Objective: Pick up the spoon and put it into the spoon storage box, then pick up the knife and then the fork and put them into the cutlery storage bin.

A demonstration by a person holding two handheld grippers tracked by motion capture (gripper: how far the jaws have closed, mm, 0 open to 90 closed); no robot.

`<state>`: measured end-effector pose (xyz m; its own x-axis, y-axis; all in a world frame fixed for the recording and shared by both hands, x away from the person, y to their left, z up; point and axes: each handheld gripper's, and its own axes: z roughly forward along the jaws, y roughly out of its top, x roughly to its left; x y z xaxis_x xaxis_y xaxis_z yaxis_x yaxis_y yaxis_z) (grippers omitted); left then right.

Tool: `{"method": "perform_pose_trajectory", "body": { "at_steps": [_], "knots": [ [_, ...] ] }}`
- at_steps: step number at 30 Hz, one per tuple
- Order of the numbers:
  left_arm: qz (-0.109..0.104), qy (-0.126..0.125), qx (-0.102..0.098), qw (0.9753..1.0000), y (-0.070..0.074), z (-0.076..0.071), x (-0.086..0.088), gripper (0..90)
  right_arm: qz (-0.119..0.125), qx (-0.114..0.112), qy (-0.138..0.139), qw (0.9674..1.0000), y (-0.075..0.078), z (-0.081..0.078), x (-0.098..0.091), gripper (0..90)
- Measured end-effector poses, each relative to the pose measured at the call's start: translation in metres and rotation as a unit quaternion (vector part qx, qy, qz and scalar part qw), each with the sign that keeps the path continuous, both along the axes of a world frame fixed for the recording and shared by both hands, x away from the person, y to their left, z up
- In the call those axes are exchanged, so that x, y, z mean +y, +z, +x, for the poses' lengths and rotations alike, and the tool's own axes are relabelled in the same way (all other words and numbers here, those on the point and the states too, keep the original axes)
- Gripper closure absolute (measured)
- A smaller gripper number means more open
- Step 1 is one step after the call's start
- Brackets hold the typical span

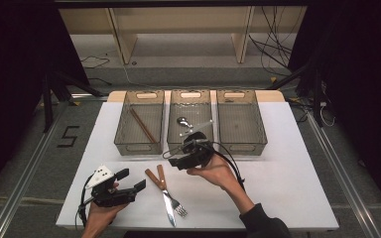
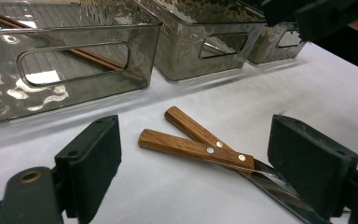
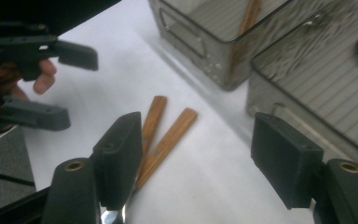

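A fork point(image 1: 177, 204) and a knife point(image 1: 161, 177), both with wooden handles, lie crossed on the white table point(image 1: 287, 178) in front of the bins. My left gripper point(image 1: 131, 179) rests open at the table's front left, its tips just left of the handles. In the left gripper view its jaws stand wide point(image 2: 193, 154), with the two handles point(image 2: 191, 149) on the table beyond them. My right gripper point(image 1: 174, 159) is open and held above the table before the middle bin. Nothing is between its jaws point(image 3: 191, 154), and the handles point(image 3: 168, 140) lie below and ahead.
Three smoky clear bins stand in a row at the back. The left bin point(image 1: 121, 124) holds brown chopsticks point(image 1: 142, 125), the middle bin point(image 1: 191, 94) a spoon point(image 1: 182, 120), and the right bin point(image 1: 241, 94) looks bare. Dark floor and cables surround the table.
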<state>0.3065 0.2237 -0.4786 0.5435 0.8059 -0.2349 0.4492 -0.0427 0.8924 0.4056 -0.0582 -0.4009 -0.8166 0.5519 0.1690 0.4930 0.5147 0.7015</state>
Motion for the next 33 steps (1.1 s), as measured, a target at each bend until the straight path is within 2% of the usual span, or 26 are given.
{"method": "perform_pose_trajectory", "body": {
  "at_steps": [15,22,30,33],
  "knots": [
    [-0.005,0.013,0.0,0.9999,-0.001,0.002,0.003,17.3,-0.028,-0.003,0.049,0.9984,-0.019,-0.03,0.02,30.7],
    [-0.005,0.016,-0.002,0.9999,0.0,0.001,0.005,17.3,-0.043,0.005,0.057,0.9975,-0.029,-0.041,0.028,30.3],
    [-0.005,0.015,-0.002,0.9999,0.0,0.001,0.004,17.1,-0.044,0.011,0.066,0.9968,-0.043,-0.048,0.039,29.6],
    [-0.004,0.013,-0.003,0.9999,0.0,0.0,0.004,17.1,-0.056,0.009,0.065,0.9962,-0.048,-0.051,0.044,30.7]
  ]
}}
